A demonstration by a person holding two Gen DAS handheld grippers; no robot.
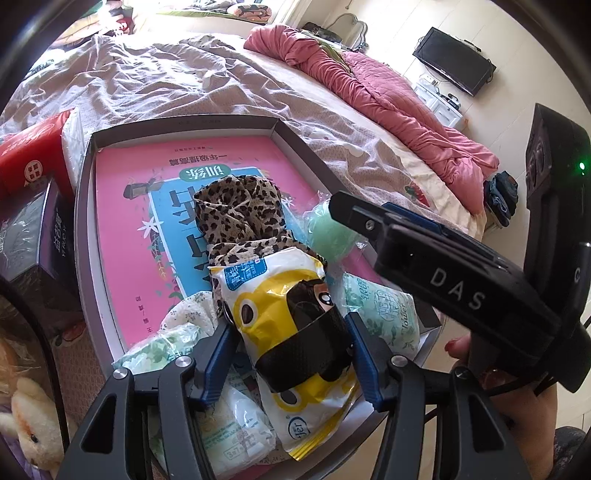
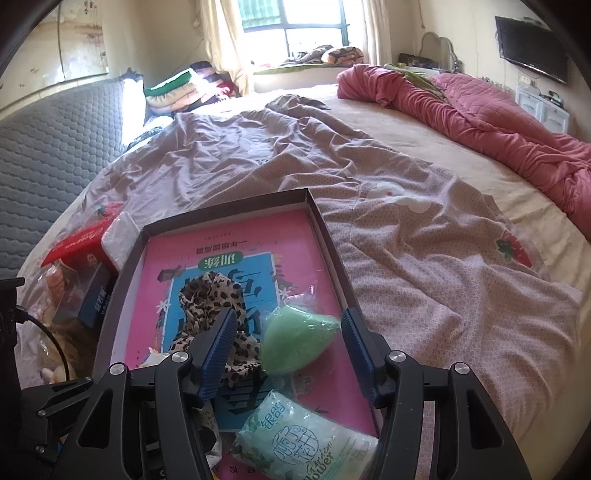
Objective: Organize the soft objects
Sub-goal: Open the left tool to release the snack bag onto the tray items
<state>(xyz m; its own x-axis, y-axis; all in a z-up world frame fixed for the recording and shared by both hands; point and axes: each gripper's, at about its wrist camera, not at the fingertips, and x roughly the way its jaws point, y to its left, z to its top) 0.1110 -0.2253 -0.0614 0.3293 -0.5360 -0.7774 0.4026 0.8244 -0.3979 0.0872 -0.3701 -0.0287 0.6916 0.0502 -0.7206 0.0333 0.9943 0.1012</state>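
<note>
Left wrist view shows things the right wrist view hides. Here the left gripper (image 1: 291,354) pinches a yellow pack (image 1: 295,332) between its blue pads. The pack is puffy and crinkly, white and yellow with a black band and a cartoon face. It lies at 6 o'clock in the tray (image 1: 88,206), on top of other packs. A leopard cloth (image 1: 236,218) sits just past it, at 12 o'clock from the pack. The right gripper (image 1: 436,258) comes in from 3 o'clock, and a hand (image 1: 517,387) holds it. A plush toy (image 1: 29,413) peeks in at 8 o'clock.

The right wrist view shows more of the room: a window (image 2: 291,22) at 12 o'clock, a pink quilt (image 2: 480,110) at 2 o'clock and the wrinkled bed sheet (image 2: 295,155). The right gripper (image 2: 288,354) has its fingers spread, with no pad pressing anything. A soft green ball (image 2: 295,343) in clear wrap lies between them, on the pink book (image 2: 236,258) in the tray (image 2: 325,229). A pale green tissue pack (image 2: 303,443) lies at 6 o'clock. A red box (image 2: 81,247) sits beside the tray at 9 o'clock.
</note>
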